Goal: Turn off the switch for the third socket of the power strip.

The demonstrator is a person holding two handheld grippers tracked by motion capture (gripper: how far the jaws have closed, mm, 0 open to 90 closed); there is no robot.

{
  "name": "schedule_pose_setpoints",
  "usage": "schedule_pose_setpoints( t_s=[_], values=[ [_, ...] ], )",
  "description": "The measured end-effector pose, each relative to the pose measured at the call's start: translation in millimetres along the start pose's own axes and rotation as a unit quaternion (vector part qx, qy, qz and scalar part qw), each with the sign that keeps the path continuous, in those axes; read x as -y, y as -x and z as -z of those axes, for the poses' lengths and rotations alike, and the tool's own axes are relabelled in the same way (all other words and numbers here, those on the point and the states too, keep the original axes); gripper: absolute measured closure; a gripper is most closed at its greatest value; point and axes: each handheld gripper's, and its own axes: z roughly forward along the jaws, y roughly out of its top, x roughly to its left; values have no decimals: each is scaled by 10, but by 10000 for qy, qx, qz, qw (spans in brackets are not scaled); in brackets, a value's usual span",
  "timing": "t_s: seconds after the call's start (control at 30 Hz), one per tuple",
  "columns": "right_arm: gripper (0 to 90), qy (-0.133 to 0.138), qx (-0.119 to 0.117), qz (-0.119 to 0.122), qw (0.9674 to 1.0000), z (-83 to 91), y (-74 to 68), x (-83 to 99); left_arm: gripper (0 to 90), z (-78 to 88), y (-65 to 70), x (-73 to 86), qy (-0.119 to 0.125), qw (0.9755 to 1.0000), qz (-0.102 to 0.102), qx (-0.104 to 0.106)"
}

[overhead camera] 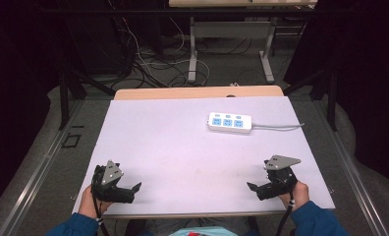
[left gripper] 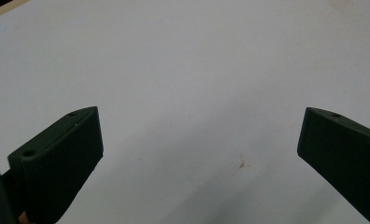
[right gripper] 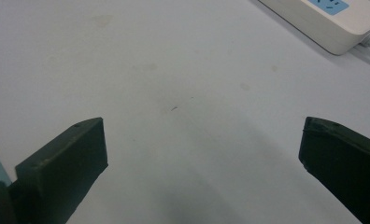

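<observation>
A white power strip (overhead camera: 229,122) with three blue sockets lies on the far right part of the white table (overhead camera: 182,147), its grey cable (overhead camera: 278,127) running off to the right. Its corner (right gripper: 330,21) shows at the top right of the right gripper view. My left gripper (overhead camera: 133,189) rests near the table's front left edge, held by a hand, jaws wide apart over bare tabletop (left gripper: 197,93). My right gripper (overhead camera: 254,188) sits near the front right edge, also open with nothing between its jaws, pointing toward the middle.
The table's wooden far edge (overhead camera: 197,92) shows beyond the white cover. Behind it, cables (overhead camera: 148,64) lie on the floor near another table's legs (overhead camera: 193,49). Metal rails (overhead camera: 45,167) run along both sides of the table.
</observation>
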Motion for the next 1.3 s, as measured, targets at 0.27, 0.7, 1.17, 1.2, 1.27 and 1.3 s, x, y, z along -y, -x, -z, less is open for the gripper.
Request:
schedule_pose_setpoints(
  t_s=[0.27, 0.7, 1.17, 1.2, 1.27, 1.3],
  values=[
    [8, -63, -65, -37, 10000, -5, 21, 14, 3, -30, -15, -12, -108, 9999, 25, 51],
    [9, -143, -33, 41, 9999, -102, 36, -85, 3, -48, -17, -15, -67, 9999, 86, 70],
    [10, 82, -9, -160, 9998, -175, 152, -257, 3, -49, -14, -13, -69, 10000, 24, 43],
    [10, 82, -9, -160, 9998, -175, 152, -257, 3, -41, -17, -12, -80, 9999, 34, 56],
    [8, 84, -12, -153, 9998, -193, 168, -294, 3, -33, -24, -8, -80, 9999, 43, 46],
    [8, 84, -12, -153, 9998, -193, 168, -294, 3, -35, -23, -6, -59, 10000, 63, 29]
  ],
)
